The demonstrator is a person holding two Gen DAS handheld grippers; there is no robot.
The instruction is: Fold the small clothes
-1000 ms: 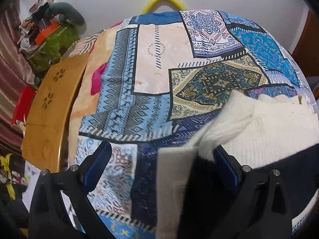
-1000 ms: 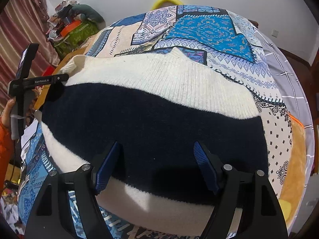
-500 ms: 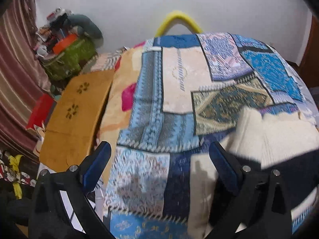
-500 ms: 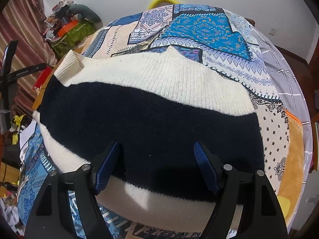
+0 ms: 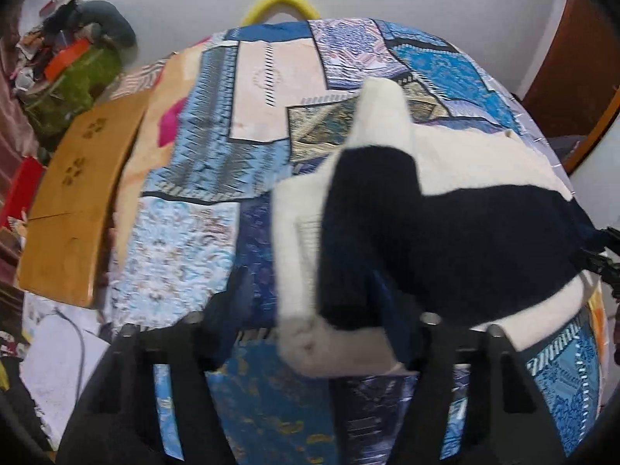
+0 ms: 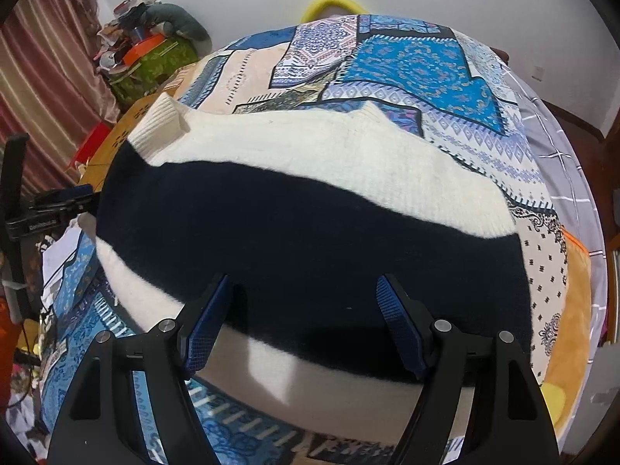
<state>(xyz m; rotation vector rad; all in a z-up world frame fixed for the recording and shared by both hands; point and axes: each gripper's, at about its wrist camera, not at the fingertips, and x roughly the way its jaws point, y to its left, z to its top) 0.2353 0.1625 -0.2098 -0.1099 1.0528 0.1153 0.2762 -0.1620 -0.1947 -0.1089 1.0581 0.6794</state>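
I see the cream-and-navy sweater [image 6: 310, 232] lying across the patchwork bedspread [image 6: 418, 62], filling the middle of the right wrist frame. Its wide navy band runs from left to right, with cream above and a cream strip along the lower edge.

My right gripper [image 6: 302, 321] sits low in the frame with its blue pads [image 6: 399, 333] spread wide — they hang over the navy band and the lower cream strip and pinch nothing.

In the left wrist view, the left gripper [image 5: 310, 302] has the sweater's folded sleeve end between its fingers [image 5: 391, 310]. The fabric rises up in a tall navy and cream ridge through the centre of the frame. That picture is smeared, so I cannot tell whether the pads are actually pressed onto the knit or just bracket it; the gap looks fairly wide.

From the right wrist camera, the left gripper's black body shows at the left edge, right beside the sweater's left end, where a ribbed cream cuff [image 6: 162, 124] sticks up toward the upper left.

A wooden board [image 5: 73, 201] stands at the left of the bed, a green bag [image 6: 155, 66] piled with clutter is at the upper left, and a yellow hoop [image 6: 333, 4] peeks over the far end of the bedspread at top centre.
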